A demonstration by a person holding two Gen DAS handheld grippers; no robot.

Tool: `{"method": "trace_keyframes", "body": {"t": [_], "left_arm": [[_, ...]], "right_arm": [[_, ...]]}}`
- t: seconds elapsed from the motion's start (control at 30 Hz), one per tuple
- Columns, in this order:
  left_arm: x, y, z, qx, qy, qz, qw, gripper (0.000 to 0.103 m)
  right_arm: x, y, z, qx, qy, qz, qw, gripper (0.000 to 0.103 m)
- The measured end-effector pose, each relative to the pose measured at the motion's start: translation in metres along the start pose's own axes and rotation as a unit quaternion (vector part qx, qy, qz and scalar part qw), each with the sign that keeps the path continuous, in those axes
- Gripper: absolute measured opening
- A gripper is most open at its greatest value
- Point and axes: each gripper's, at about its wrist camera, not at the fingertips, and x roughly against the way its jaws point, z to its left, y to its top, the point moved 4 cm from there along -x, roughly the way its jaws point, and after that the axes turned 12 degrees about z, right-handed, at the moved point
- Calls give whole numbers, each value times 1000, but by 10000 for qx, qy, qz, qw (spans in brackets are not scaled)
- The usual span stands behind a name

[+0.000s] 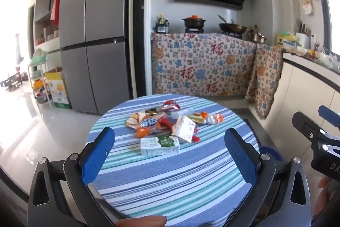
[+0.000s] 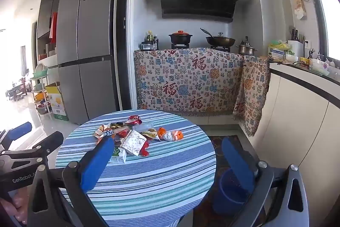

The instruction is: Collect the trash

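I held my left tool [image 1: 170,150] and my right tool [image 2: 167,163] above the near side of the round striped table [image 1: 180,180], both with their blue pads spread wide and nothing between them. The trash lay in a loose heap toward the table's far side: a green-and-white drink carton [image 1: 159,145] nearest me, a white patterned box [image 1: 183,128] tilted just behind it, and crumpled snack wrappers [image 1: 148,120] around them. A blue bin [image 2: 230,195] stood on the floor beside the table, on my right.
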Motion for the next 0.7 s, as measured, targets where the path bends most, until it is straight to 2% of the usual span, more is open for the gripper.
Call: {"method": "trace_keyframes", "body": {"t": [0.1, 0.13, 0.2, 0.27, 0.7], "left_arm": [[0, 0, -1, 34, 21, 24, 10000, 103], [-4, 2, -9, -111, -3, 91, 9999, 103], [3, -3, -16, -156, 3, -48, 9999, 103], [2, 0, -5, -7, -161, 43, 9999, 103], [-1, -5, -10, -103, -268, 95, 9995, 103]], "right_arm": [[1, 0, 1, 8, 6, -23, 10000, 103], [1, 0, 1, 9, 8, -26, 10000, 103], [1, 0, 0, 13, 8, -34, 10000, 103], [2, 0, -1, 12, 3, -48, 10000, 103], [8, 4, -1, 6, -48, -100, 9999, 103]]}}
